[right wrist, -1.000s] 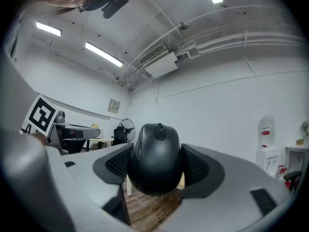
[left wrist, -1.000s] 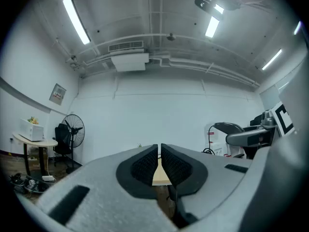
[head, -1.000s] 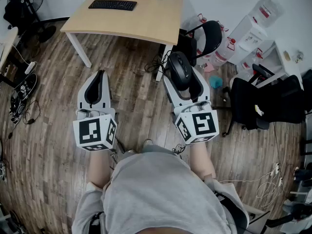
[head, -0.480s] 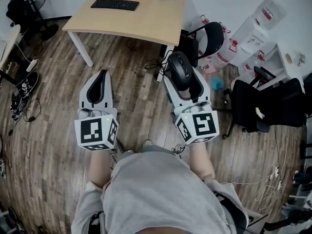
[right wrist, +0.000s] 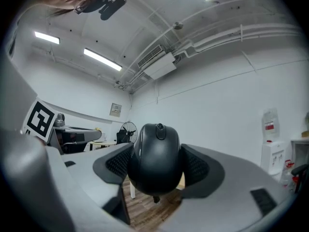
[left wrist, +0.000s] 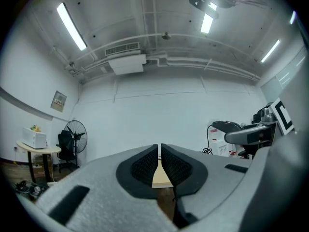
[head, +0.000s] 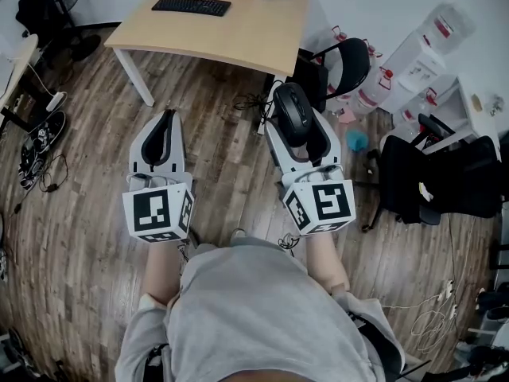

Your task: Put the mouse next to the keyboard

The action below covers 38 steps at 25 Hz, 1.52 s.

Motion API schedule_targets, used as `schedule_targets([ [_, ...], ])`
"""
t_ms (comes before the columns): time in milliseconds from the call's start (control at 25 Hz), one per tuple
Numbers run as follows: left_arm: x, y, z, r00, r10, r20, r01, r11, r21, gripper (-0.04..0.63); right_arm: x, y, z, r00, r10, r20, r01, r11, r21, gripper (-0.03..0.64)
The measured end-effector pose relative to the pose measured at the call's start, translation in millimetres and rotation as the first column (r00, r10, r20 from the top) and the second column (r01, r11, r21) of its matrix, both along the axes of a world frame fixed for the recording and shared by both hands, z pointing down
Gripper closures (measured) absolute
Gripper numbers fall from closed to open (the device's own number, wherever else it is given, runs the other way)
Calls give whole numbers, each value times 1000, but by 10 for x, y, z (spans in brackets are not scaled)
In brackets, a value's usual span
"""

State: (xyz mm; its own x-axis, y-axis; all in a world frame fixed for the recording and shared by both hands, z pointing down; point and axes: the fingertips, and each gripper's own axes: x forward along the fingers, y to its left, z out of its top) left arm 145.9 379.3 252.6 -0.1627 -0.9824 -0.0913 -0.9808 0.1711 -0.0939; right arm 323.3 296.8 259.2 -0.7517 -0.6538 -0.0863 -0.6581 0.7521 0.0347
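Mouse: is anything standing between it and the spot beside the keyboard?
Nothing visible. The right gripper holds the mouse over the floor; the table beside the keyboard is bare.

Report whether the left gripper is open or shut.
Shut. In its own view the left gripper shows its black ribbed pads nearly meeting, nothing between them.

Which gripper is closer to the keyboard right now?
Left. The left gripper points almost straight at the keyboard; the right gripper, holding the mouse, sits farther off to its right.
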Motion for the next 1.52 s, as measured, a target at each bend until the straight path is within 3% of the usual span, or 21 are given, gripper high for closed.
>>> schedule_targets([
  [80,26,-18,1,999,-22,23,22,1000,9,571,9,-41,20,1000,-4,-5,4,1000,7,344],
  [360,32,-51,31,999,-42,4,41,999,8,571,-3,-141,9,1000,-10,9,9,1000,29,344],
  [720,-308,-403,34,999,-42,-17,42,999,24,571,-277,-498,28,1000,-3,-6,3,1000,21,344],
  [1520,-1817,-1768,-121,999,25,-31,-24,998,50,571,-1524,-1811,-86,994,106,28,-106,994,20,344],
])
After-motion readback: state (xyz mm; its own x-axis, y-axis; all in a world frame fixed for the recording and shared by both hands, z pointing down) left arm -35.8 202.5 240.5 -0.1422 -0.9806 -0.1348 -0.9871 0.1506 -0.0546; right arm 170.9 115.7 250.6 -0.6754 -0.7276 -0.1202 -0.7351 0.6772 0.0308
